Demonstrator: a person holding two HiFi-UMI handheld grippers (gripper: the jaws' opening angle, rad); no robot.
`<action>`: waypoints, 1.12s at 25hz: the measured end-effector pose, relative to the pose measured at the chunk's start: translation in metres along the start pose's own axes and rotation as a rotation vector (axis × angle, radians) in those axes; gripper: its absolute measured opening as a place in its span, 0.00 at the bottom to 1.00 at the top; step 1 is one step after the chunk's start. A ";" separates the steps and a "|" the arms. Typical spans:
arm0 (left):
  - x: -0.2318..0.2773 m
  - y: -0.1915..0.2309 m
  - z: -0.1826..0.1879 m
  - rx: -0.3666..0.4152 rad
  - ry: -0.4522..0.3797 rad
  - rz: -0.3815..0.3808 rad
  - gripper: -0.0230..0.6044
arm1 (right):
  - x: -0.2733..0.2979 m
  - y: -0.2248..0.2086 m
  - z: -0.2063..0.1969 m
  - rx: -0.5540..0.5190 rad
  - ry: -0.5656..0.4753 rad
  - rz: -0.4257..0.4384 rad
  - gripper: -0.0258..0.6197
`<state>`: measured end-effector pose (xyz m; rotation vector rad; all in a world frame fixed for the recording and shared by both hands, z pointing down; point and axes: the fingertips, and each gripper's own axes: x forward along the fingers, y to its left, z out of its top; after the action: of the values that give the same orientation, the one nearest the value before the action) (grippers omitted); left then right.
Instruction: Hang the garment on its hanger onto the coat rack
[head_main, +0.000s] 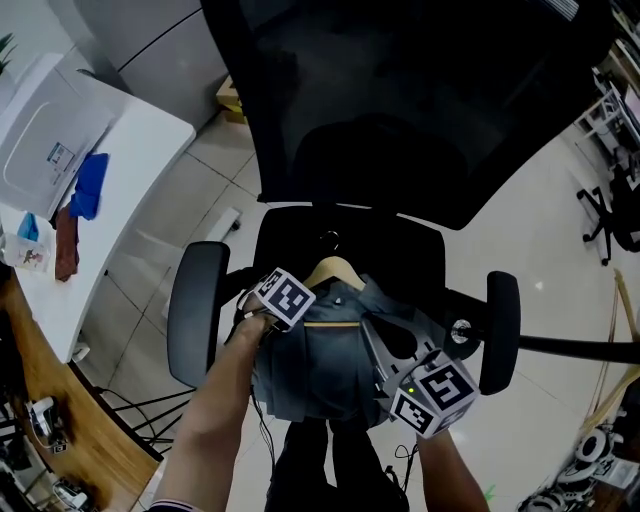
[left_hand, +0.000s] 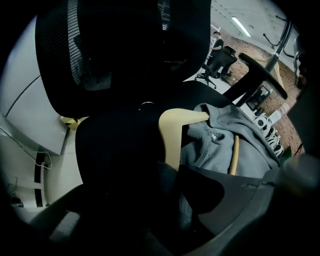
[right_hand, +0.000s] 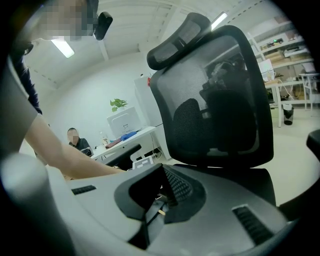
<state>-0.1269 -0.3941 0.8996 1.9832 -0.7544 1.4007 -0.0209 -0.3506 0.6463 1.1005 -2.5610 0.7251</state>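
Note:
A grey-blue garment (head_main: 320, 360) on a pale wooden hanger (head_main: 335, 270) lies on the seat of a black office chair (head_main: 400, 120). The hanger's metal hook (head_main: 328, 238) points at the backrest. My left gripper (head_main: 290, 300) sits at the garment's left shoulder. In the left gripper view, the hanger's arm (left_hand: 172, 132) runs down between the left gripper's (left_hand: 172, 175) dark jaws, but the gloom hides whether the pads press on it. My right gripper (head_main: 368, 325) lies across the garment's right side. In its own view the right gripper (right_hand: 162, 200) is shut, with a thin sliver I cannot identify in the slit.
The chair's armrests (head_main: 195, 310) (head_main: 500, 330) flank the garment. At the left stands a white desk (head_main: 120, 160) holding a blue cloth (head_main: 90, 185). A black pole (head_main: 580, 348) runs off to the right, near another chair (head_main: 620, 210). A person (right_hand: 75, 140) sits at a far desk.

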 end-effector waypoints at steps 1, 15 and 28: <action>0.001 0.001 0.000 0.003 -0.015 0.018 0.33 | 0.001 -0.001 0.000 0.002 0.000 0.001 0.04; -0.050 -0.012 0.026 0.202 -0.165 0.256 0.22 | -0.018 -0.002 0.013 -0.025 -0.021 -0.013 0.04; -0.191 -0.070 0.072 0.368 -0.341 0.391 0.21 | -0.098 0.023 0.092 -0.105 -0.160 -0.032 0.04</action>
<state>-0.0855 -0.3794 0.6888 2.5030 -1.1554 1.5203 0.0251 -0.3272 0.5199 1.2065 -2.6718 0.5072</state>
